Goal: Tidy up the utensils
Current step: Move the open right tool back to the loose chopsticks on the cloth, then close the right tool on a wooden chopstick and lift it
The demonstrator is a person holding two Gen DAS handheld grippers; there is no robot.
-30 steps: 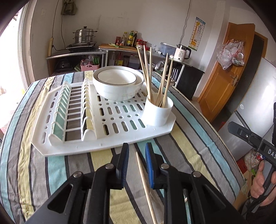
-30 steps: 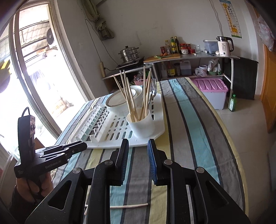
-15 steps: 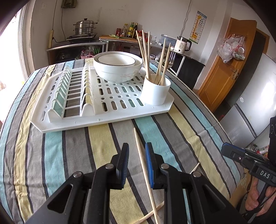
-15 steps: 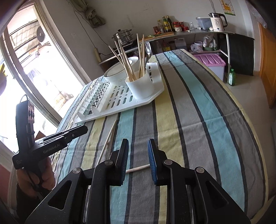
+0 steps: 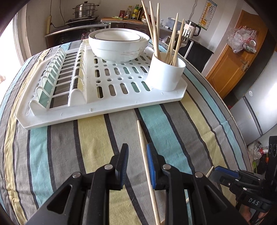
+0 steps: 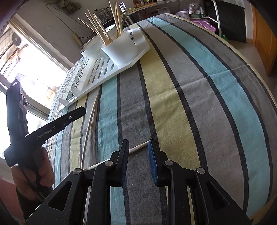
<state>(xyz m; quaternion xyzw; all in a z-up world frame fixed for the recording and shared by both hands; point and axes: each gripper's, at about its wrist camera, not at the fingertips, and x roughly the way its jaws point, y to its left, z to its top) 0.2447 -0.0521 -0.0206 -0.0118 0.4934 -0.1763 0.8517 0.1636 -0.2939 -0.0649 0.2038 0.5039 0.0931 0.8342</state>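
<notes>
A white cup [image 5: 165,74] with several chopsticks and a fork stands at the right front corner of the white dish rack [image 5: 97,110]; it also shows in the right wrist view [image 6: 119,50]. One loose chopstick [image 5: 144,152] lies on the striped cloth, passing between the fingers of my open left gripper [image 5: 137,161], close to the right finger. A second chopstick [image 6: 138,148] lies crosswise under my open right gripper [image 6: 138,155]. The first chopstick [image 6: 90,121] shows in the right wrist view, beside the left gripper [image 6: 76,113].
Stacked white bowls [image 5: 119,45] sit at the back of the rack. The striped tablecloth [image 6: 199,97] covers the table; its edge [image 6: 270,93] drops off at the right. A counter with pots and bottles [image 5: 86,10] stands behind.
Both grippers have dropped lower toward the cloth. The left one has moved forward along the loose chopstick; the right one now straddles the crosswise chopstick. Both stay open.
</notes>
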